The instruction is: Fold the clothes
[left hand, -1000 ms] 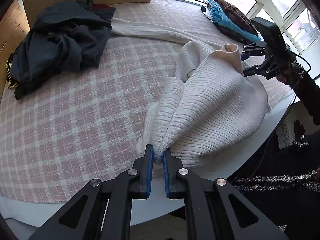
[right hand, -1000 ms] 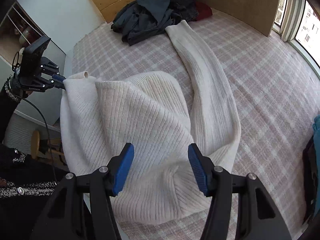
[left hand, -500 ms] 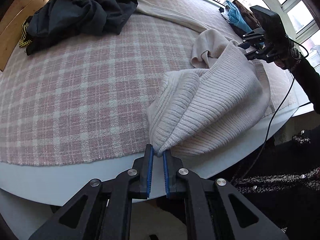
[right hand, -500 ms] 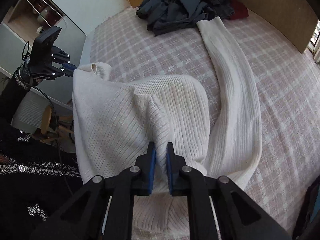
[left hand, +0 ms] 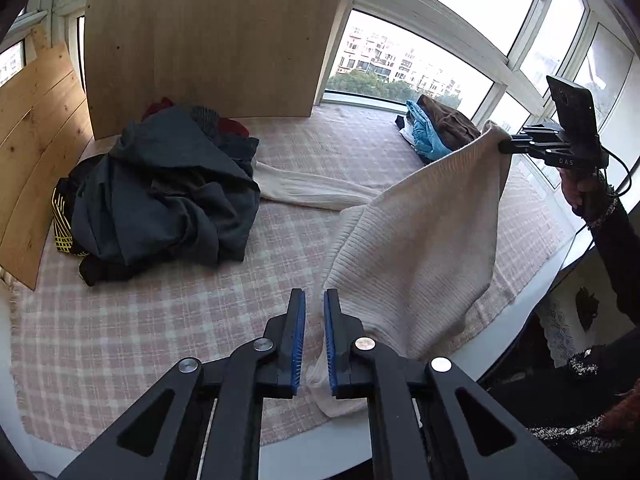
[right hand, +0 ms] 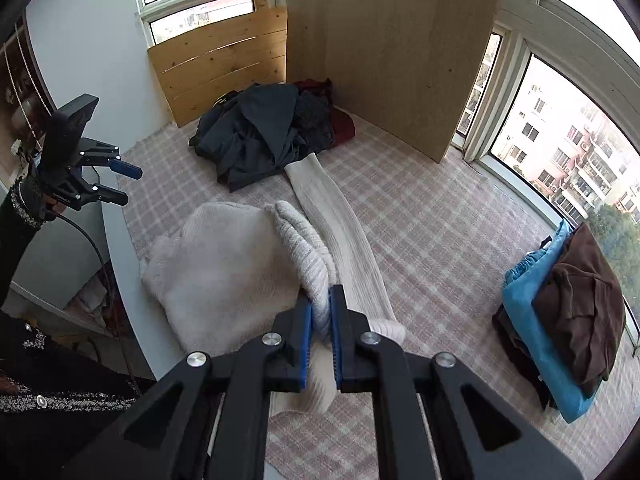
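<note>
Sweater lifted over the bed
Right gripper [right hand: 321, 312] fingers clench the cream sweater [left hand: 420, 240] at frame centre; left gripper [left hand: 314, 334] fingers have just been parting, released, sweater hanging beside them.

A cream ribbed sweater [right hand: 224, 264] lies on a pink-and-white checked cloth [right hand: 440, 240] covering the surface. At upper centre sits a dark grey-blue clothes heap [right hand: 256, 132] with some maroon. At right, a folded stack [right hand: 560, 320] shows brown over bright blue. Both claws are black with blue pads [right hand: 306, 344].
</note>
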Action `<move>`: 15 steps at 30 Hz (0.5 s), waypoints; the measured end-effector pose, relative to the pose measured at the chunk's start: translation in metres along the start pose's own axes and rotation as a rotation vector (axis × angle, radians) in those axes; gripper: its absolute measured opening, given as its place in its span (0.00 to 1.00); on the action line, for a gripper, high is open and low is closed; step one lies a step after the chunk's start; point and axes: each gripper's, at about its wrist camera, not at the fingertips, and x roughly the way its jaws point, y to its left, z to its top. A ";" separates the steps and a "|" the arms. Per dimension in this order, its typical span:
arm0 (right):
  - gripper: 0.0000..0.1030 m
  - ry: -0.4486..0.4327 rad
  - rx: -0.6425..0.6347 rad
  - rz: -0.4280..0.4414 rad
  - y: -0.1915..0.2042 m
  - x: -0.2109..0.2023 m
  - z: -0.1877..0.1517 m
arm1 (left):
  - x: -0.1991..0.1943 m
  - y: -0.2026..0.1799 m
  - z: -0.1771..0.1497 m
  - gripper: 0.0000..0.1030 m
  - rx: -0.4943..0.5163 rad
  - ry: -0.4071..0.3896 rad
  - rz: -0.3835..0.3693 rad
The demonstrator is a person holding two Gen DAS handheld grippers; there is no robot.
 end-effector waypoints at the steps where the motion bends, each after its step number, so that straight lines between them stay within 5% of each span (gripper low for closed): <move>1: 0.08 0.026 0.016 0.013 0.003 0.004 -0.011 | 0.009 -0.004 -0.001 0.46 0.039 0.021 -0.008; 3: 0.08 0.075 0.065 0.049 0.004 0.012 -0.040 | 0.028 -0.009 -0.003 0.57 0.099 0.066 -0.021; 8: 0.08 0.168 0.182 0.058 -0.005 0.047 -0.099 | 0.074 -0.013 0.012 0.56 0.153 0.169 -0.086; 15: 0.08 0.180 0.235 0.073 -0.024 0.078 -0.120 | 0.167 -0.046 0.057 0.72 0.365 0.382 -0.098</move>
